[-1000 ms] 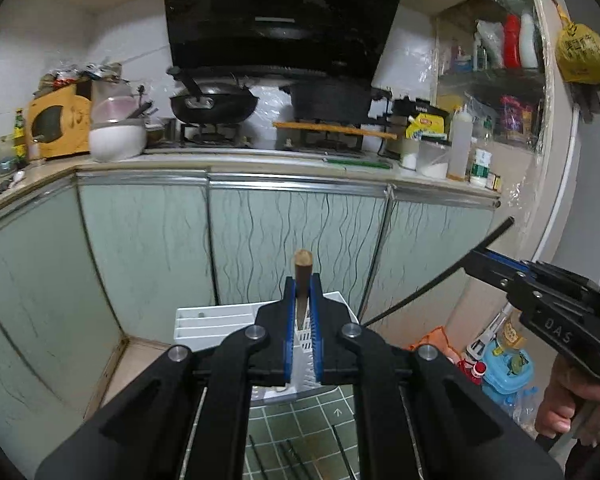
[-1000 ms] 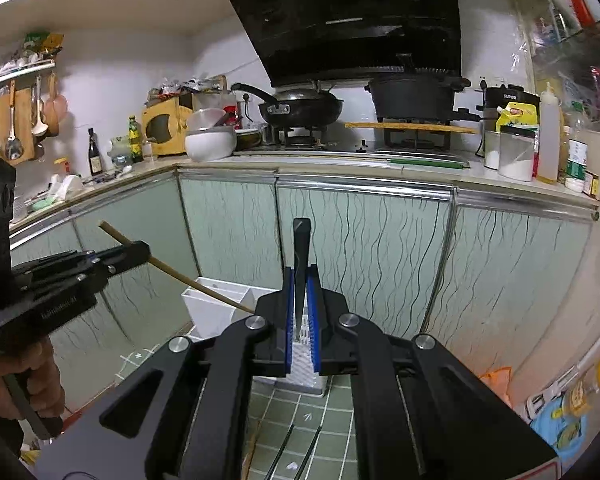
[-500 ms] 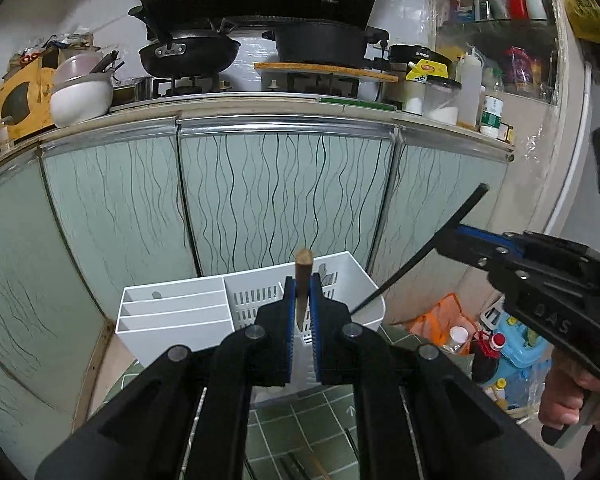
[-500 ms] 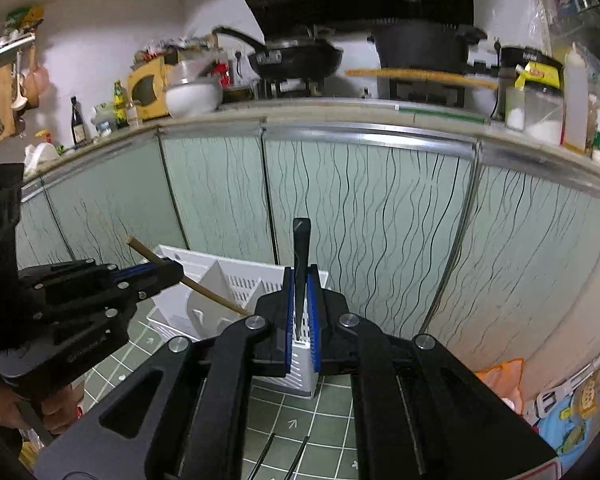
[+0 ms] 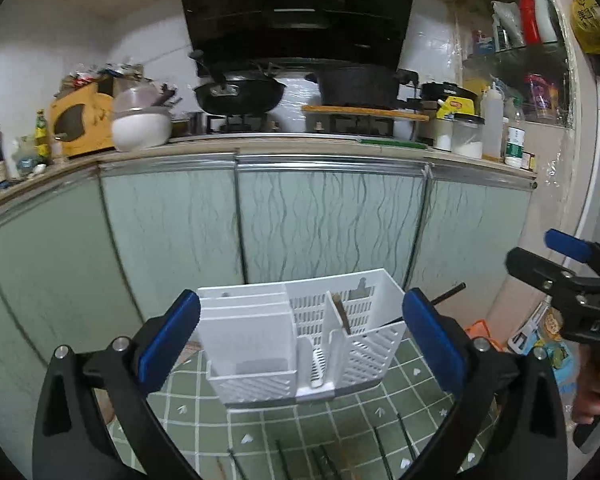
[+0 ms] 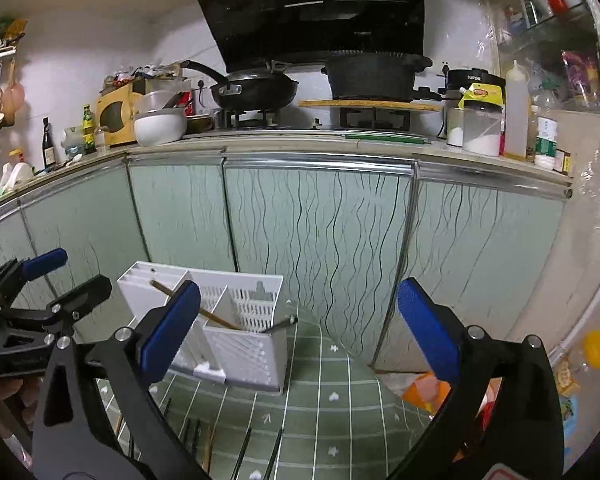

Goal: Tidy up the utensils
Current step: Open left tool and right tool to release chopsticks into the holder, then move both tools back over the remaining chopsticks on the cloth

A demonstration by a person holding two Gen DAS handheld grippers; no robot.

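Left wrist view: the left gripper (image 5: pixel 300 320) is opening wide, its blue pads standing either side of a white utensil holder (image 5: pixel 300 344) at lower centre, with nothing between them pressed. The holder is sitting on the green tiled floor (image 5: pixel 340 420); it has slotted walls and several compartments. A brown wooden chopstick (image 5: pixel 342 316) is leaning in its right compartment, and a black chopstick (image 5: pixel 446 294) is sticking out past its right wall. More chopsticks (image 5: pixel 324 460) are lying on the tiles at the bottom edge. At right, the right gripper (image 5: pixel 556 264), marked "DAS", is also opening, gripping nothing.

Right wrist view: a black cooker (image 6: pixel 474 78) at upper right is reading "SUPOR". The holder is standing at lower left, before pale green cupboard doors (image 6: pixel 320 220).
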